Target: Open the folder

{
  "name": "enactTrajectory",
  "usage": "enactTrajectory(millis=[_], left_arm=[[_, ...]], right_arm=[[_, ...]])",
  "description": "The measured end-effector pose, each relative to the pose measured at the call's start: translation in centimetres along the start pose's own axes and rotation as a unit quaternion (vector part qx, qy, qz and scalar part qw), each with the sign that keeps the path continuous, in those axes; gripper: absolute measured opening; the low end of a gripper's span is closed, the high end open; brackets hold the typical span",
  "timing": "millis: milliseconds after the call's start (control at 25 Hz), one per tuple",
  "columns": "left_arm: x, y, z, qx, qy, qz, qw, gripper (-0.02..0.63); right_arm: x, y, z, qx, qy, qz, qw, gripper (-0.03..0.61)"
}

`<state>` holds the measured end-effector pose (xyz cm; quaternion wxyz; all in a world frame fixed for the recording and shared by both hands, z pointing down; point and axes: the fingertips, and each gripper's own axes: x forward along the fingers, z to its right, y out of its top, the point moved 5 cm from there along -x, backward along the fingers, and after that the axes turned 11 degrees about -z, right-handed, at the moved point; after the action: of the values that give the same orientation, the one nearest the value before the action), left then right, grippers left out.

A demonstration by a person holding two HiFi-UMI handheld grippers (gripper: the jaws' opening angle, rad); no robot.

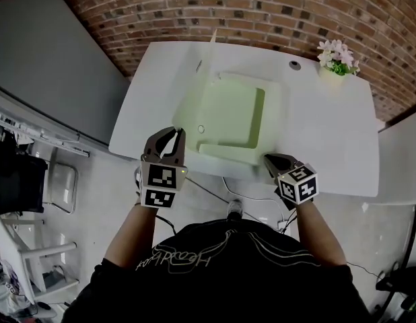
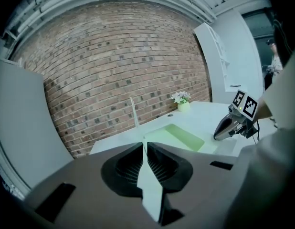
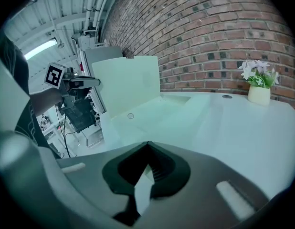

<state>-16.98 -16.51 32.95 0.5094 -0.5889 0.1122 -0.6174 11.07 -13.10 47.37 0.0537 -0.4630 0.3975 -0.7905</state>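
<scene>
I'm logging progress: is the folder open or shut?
Partly open. The folder lies on the table with its cover standing upright, pinched in the left gripper.

The only writing I can find is a pale cursive print [image 1: 173, 260] across the chest of my dark shirt [image 1: 262, 274], at the near edge of the head view. It lies upside down and I cannot read it with any certainty. The marker cubes on my left gripper [image 1: 173, 134] and right gripper [image 1: 270, 159] carry black-and-white square patterns, not letters or digits.
</scene>
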Motion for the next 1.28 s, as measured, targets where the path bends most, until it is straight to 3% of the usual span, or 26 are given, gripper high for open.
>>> enactTrajectory(millis=[560, 880, 1280], left_arm=[[0.6, -3.7, -4.7, -0.104, 0.038, -0.023, 0.9935, 0.028], [1.4, -6.4, -7.5, -0.199, 0.044, -0.032, 0.9786, 0.029], [3.6, -9.8, -10.4, -0.246, 0.05, -0.066, 0.9657, 0.058]], right_arm=[[-0.1, 0.2, 0.0, -0.027, 0.031, -0.022, 0.999, 0.0], [0.0, 0.2, 0.0, -0.029, 0.036, -0.014, 0.999, 0.001], [-0.1, 0.3, -0.1, -0.006, 0.014, -0.014, 1.0, 0.0]])
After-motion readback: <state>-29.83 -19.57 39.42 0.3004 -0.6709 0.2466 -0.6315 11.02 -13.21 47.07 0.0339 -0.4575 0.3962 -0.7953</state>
